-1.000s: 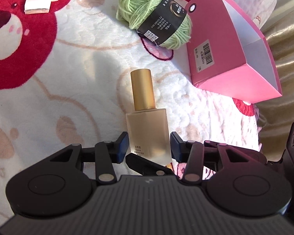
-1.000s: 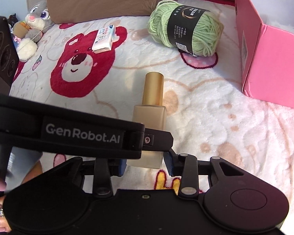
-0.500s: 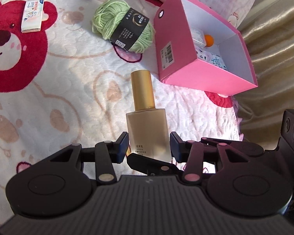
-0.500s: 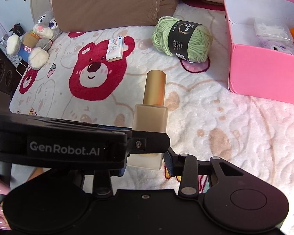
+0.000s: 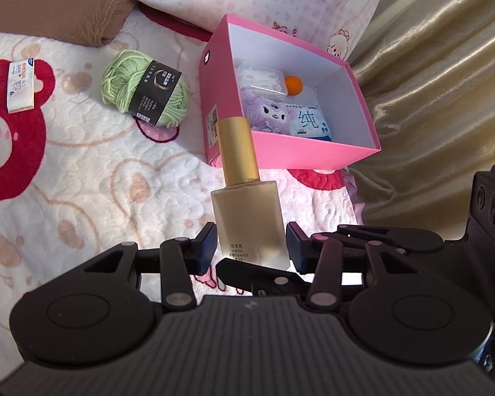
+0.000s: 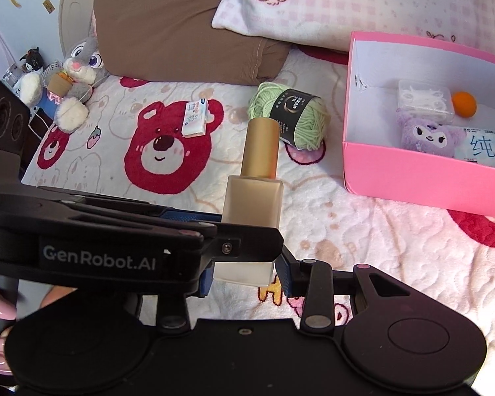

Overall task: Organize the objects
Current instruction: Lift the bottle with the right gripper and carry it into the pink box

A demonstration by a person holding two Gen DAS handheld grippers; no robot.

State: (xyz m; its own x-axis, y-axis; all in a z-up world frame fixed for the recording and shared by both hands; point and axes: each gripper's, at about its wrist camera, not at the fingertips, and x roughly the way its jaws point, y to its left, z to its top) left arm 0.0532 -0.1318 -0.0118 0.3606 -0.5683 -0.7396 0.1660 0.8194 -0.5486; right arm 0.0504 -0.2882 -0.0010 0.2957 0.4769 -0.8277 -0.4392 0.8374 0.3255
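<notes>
Bear-print blanket (image 5: 82, 178) below; left gripper (image 5: 250, 245) and right gripper (image 6: 244, 275) angled down, fingers clamping frosted bottle (image 5: 249, 221) upright.

so the left gripper (image 5: 250, 243) has its two blue pads tight on the lower body of a frosted bottle (image 5: 250, 221) with a gold cap, which stands up out of the jaws, clear of the bear-print blanket (image 5: 82, 178). a finger of the right gripper (image 5: 260, 272) crosses just under the bottle's base, coming in from the right. past the cap sits an open pink box (image 5: 313, 155) holding a purple plush (image 5: 274, 114), a tissue pack (image 5: 308, 122), an orange ball (image 5: 293, 83) and a clear case (image 5: 260, 77). ahead and to the left lies a green yarn ball (image 5: 147, 94), and further left a small white packet (image 5: 21, 85). off to the right hangs a beige curtain (image 5: 439, 92).
</notes>
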